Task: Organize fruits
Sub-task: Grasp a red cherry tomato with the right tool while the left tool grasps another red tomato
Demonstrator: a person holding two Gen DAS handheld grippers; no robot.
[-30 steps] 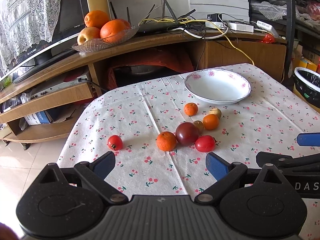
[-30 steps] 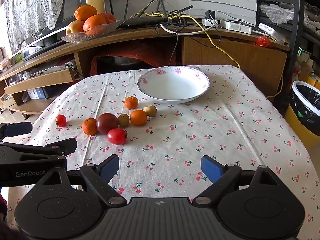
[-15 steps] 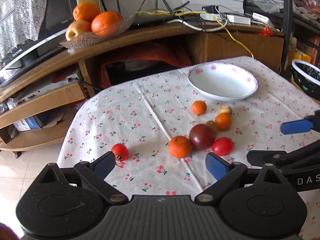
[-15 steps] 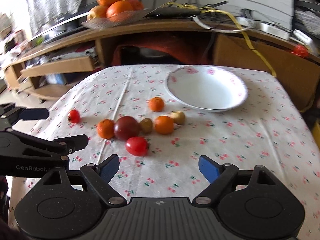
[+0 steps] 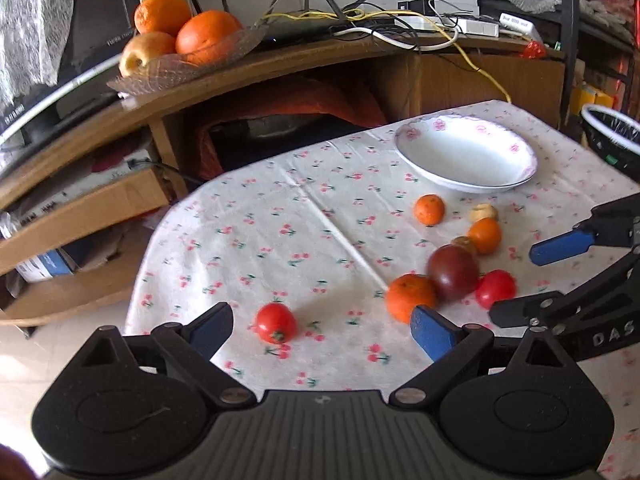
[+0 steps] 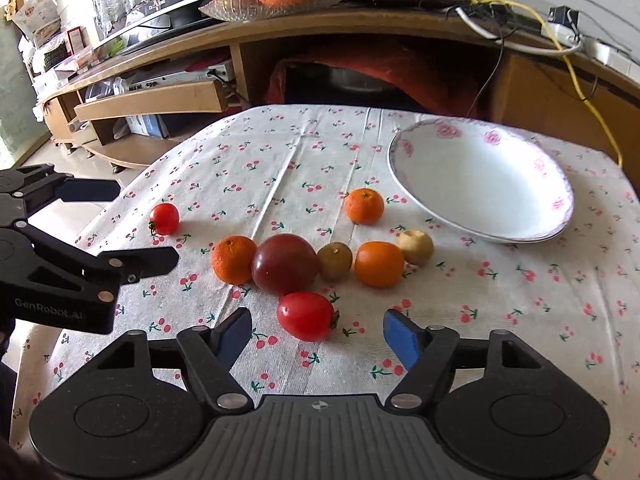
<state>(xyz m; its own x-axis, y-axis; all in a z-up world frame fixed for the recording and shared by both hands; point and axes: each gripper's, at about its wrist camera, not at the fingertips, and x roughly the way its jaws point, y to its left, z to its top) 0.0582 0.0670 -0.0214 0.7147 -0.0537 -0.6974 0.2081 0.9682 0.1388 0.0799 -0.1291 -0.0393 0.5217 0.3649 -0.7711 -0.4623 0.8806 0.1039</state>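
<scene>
Several small fruits lie on the cherry-print tablecloth [image 6: 280, 152]. A lone red tomato [image 5: 276, 323] sits just ahead of my open left gripper [image 5: 322, 330], between its fingers' line. My right gripper [image 6: 318, 338] is open, with a red tomato [image 6: 306, 315] just in front of its gap. Behind it lie a dark plum [image 6: 285, 263], three small oranges [image 6: 234, 259] [image 6: 379, 264] [image 6: 364, 206] and two brownish fruits [image 6: 335, 260] [image 6: 417, 246]. An empty white bowl [image 6: 480, 178] with pink flowers stands at the back right.
A wooden TV stand [image 5: 280, 64] runs behind the table, bearing a glass dish of large oranges [image 5: 188, 40] and tangled cables [image 5: 400, 28]. A bin [image 5: 612, 136] stands off the table's right side. The table's left edge [image 5: 140, 280] drops to tiled floor.
Both grippers have moved forward and down toward the fruits. The left one now faces the lone tomato; the right one has closed in on the red tomato by the plum. Nothing was taken hold of.
</scene>
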